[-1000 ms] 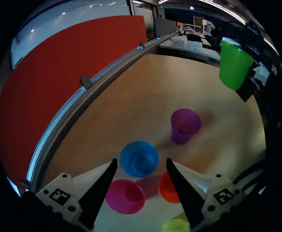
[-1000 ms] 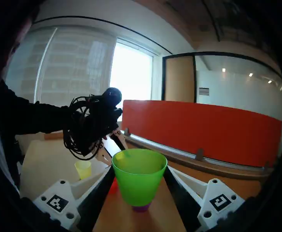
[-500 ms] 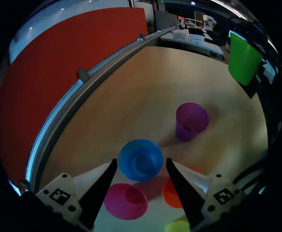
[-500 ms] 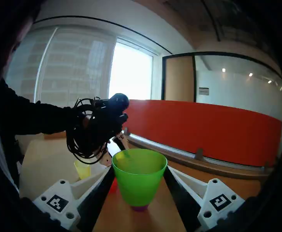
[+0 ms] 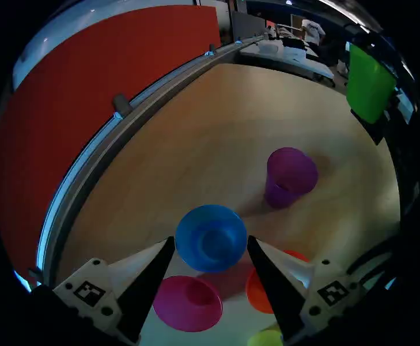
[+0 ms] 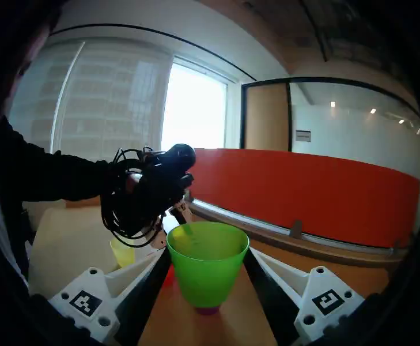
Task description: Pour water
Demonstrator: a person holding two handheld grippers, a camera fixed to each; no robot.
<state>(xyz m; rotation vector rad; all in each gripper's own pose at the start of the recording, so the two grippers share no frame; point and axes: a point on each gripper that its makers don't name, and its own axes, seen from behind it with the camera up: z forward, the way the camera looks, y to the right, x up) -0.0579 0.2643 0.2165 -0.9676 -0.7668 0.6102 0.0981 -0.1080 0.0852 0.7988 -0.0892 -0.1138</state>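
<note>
The left gripper view looks steeply down on the counter [image 5: 210, 132] from close above. The right gripper view faces level across it. Both share the green cup [image 5: 370, 83], at 2 o'clock in the former.

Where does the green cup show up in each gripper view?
Left gripper view: the green cup is at the upper right edge, held in the air.
Right gripper view: the green cup is at bottom centre, clamped by the right gripper.
Shared landmark: the red partition, which runs behind the cup in the right gripper view.
</note>
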